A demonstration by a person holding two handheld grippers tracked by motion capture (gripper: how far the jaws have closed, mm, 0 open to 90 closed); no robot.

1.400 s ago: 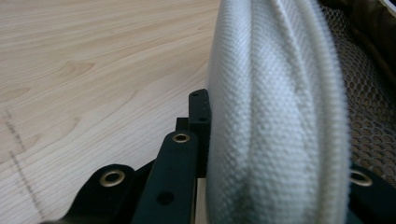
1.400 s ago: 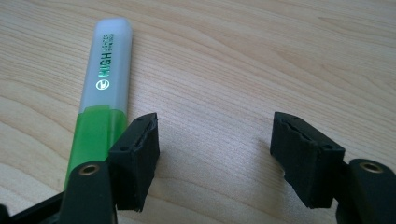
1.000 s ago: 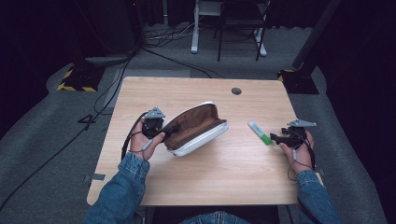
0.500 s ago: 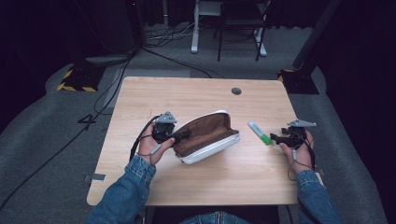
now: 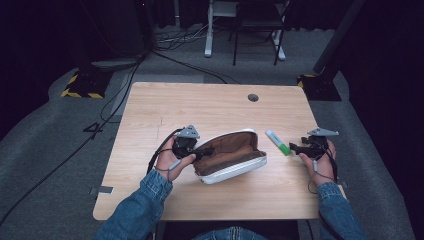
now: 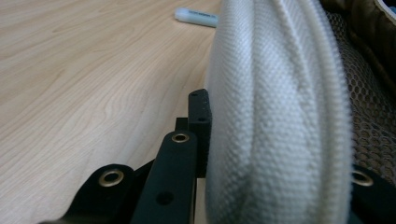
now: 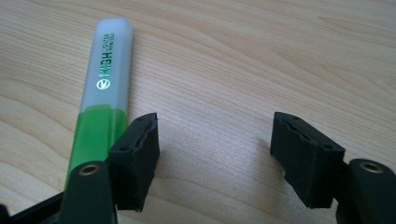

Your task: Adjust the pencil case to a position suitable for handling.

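Dragged a fair bit toward the right side of the tabletop (image 5: 165,105) over the last second is the pencil case (image 5: 231,156), so the gap to the green highlighter (image 5: 278,142) is now way smaller than it was in the earlier high view, and the case's open mouth is turned up more toward the camera. The left tool (image 5: 199,151) is clamped shut on the case's near end; in the left gripper view the white woven wall (image 6: 280,116) is pinched between the black jaws, with the mesh lining just visible to the right. The right tool (image 5: 296,148) hasn't been shifted at all: it's parked at the highlighter's green end with its jaws spread apart and nothing between them, and in the right gripper view the highlighter (image 7: 103,93) is seen lying just outside the left jaw, flat on the wood. So the case looks to be getting lined up for loading, and the highlighter probably gets picked up next, though the right tool would have to be nudged sideways first, since the pen isn't straddled yet.
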